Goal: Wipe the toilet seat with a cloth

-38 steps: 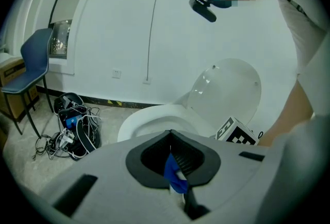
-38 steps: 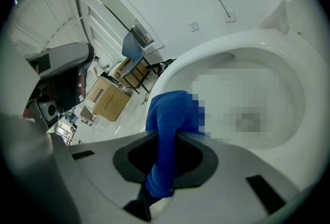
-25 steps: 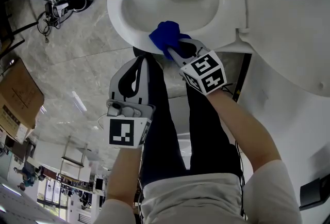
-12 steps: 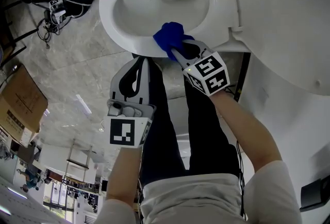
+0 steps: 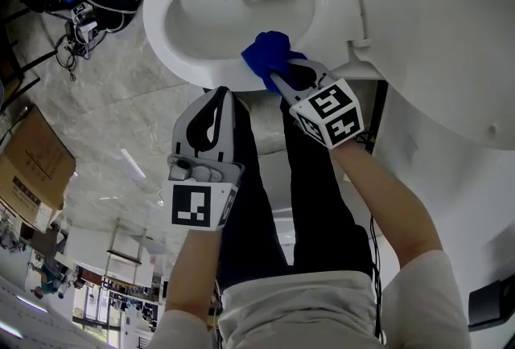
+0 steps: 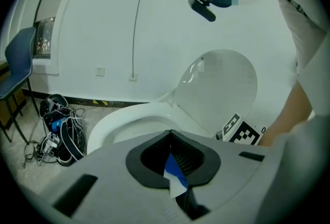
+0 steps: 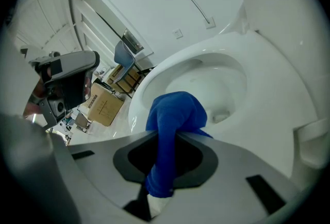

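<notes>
My right gripper [image 5: 279, 82] is clamped on the cloth [image 5: 269, 54], upper centre, against the toilet seat [image 5: 165, 50]. I judge it soft, light and best gripped bunched. My left gripper [image 5: 218, 96] has its jaws together.

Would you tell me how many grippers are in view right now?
2: the left gripper hangs shut near the toilet rim; the right gripper holds a blue cloth against that rim. None seems hidden.
</notes>
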`<control>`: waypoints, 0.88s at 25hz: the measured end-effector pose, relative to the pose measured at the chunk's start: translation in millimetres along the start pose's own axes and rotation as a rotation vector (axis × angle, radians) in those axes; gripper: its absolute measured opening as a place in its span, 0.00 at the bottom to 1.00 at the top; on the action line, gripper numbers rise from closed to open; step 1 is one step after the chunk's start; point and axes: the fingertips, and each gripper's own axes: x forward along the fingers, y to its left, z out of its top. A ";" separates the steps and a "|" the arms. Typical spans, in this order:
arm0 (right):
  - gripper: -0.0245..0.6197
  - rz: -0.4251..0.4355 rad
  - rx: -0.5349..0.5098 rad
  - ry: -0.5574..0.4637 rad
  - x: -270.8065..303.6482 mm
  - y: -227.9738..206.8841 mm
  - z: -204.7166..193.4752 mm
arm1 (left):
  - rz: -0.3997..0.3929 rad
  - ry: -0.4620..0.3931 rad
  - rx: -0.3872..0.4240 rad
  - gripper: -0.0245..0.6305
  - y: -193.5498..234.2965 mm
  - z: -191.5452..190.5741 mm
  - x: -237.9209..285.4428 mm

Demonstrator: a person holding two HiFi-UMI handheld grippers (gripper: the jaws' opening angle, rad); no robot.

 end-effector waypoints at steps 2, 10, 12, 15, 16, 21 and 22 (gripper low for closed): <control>0.12 -0.003 0.003 -0.005 -0.9 -2.3 -0.3 | -0.002 0.001 0.004 0.05 -1.1 -0.6 2.2; 0.12 -0.021 0.025 -0.023 -13.1 -14.9 -1.3 | -0.014 0.006 0.014 0.05 -11.7 2.3 9.2; 0.12 -0.024 0.027 -0.027 -16.2 -19.1 -1.9 | -0.016 0.008 0.016 0.05 -14.8 2.1 11.6; 0.12 -0.031 0.030 -0.031 -20.0 -24.2 -2.4 | -0.022 0.012 0.019 0.05 -18.0 2.2 14.5; 0.12 -0.034 0.031 -0.031 -20.8 -25.1 -1.9 | -0.024 0.013 0.020 0.05 -17.9 2.7 14.9; 0.12 -0.048 0.036 -0.033 -23.9 -31.3 -2.3 | -0.032 0.017 0.027 0.05 -19.5 4.0 19.3; 0.12 -0.049 0.038 -0.034 -25.9 -32.9 -3.0 | -0.034 0.017 0.028 0.05 -21.8 4.8 20.5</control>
